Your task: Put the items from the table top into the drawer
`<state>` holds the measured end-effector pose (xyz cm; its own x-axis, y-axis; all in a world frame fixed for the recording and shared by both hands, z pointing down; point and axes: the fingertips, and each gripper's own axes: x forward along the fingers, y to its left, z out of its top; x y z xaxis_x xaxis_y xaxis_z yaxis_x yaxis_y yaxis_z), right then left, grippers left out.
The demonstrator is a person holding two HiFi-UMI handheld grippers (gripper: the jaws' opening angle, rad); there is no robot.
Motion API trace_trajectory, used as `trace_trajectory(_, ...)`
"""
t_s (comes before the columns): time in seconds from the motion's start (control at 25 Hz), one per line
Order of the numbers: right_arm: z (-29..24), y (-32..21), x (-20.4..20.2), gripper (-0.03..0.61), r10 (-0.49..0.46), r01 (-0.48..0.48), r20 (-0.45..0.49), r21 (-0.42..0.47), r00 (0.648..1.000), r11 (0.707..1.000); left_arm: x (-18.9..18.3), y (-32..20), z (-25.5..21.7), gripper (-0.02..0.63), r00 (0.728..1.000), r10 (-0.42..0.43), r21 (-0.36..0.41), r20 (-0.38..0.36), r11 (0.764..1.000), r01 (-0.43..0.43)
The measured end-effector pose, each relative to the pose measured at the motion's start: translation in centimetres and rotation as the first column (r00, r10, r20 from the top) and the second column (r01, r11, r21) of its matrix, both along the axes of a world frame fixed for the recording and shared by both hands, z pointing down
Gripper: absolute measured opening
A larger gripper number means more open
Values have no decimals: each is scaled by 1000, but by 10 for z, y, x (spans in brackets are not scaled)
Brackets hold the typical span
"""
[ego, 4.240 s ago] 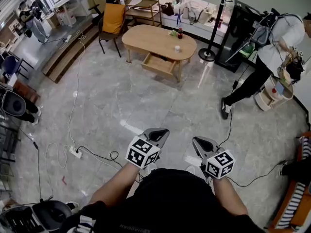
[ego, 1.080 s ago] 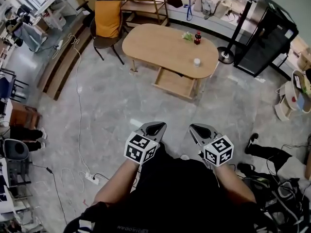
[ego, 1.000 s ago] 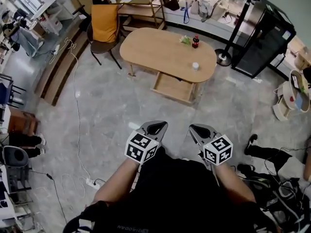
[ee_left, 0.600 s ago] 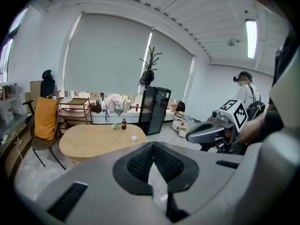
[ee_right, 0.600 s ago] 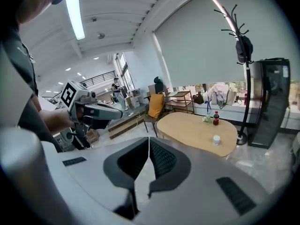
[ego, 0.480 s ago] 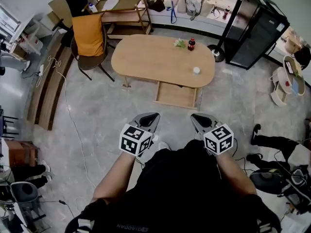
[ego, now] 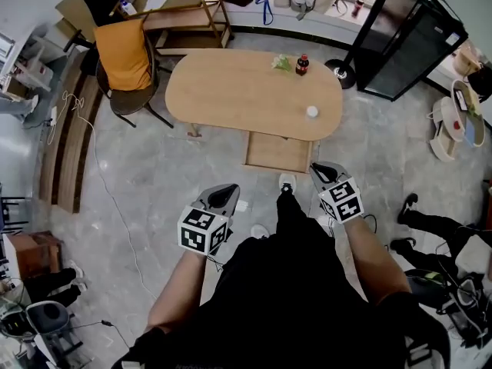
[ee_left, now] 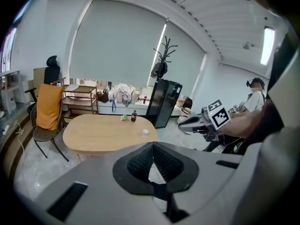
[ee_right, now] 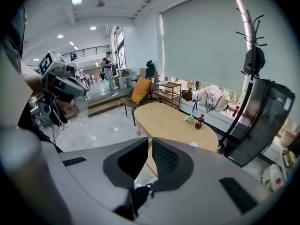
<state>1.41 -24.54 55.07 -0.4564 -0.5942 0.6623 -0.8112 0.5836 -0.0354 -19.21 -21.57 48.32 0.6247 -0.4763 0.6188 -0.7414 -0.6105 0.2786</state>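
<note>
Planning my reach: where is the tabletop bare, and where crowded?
Bare: the left half of the table, toward the orange-draped chair. Crowded: its right end, green item and red-capped bottle at the far edge, white object near the open drawer.

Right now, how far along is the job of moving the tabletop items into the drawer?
Done: the wooden drawer under the oval wooden table stands open, nothing visible inside. In hand: nothing; left gripper and right gripper are shut, empty, short of the table. Left: the dark red-capped bottle, green bundle and small white cup sit on the tabletop.
</note>
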Motion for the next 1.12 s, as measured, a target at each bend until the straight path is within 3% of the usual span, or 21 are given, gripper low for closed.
trace_trajectory(0.2,90,-79,39,6,-44,33,-157,-71,987,997,-2,-53,25,5,997,-43,-60,64,997,47)
trace_trajectory(0.36,156,-146,75,31,-55,18,-222,-166,974,986,15,-100,54,5,992,-55,-121,109,990,68)
trace_trajectory(0.44,188,-175,92,89,-53,-1,-234,-225,971,974,25,-121,72,5,990,-67,-167,123,982,88)
trace_trajectory(0.6,246,-226,122,118,-32,-45,-238,-314,971,948,51,-160,104,5,984,-87,-250,157,960,125)
trace_trajectory(0.84,321,-282,140,249,-96,-26,-281,-404,955,914,80,-197,136,5,982,-55,-313,180,943,110)
trace_trajectory(1.12,358,-306,127,264,-165,33,-267,-439,950,898,86,-206,157,5,980,-31,-373,196,922,104)
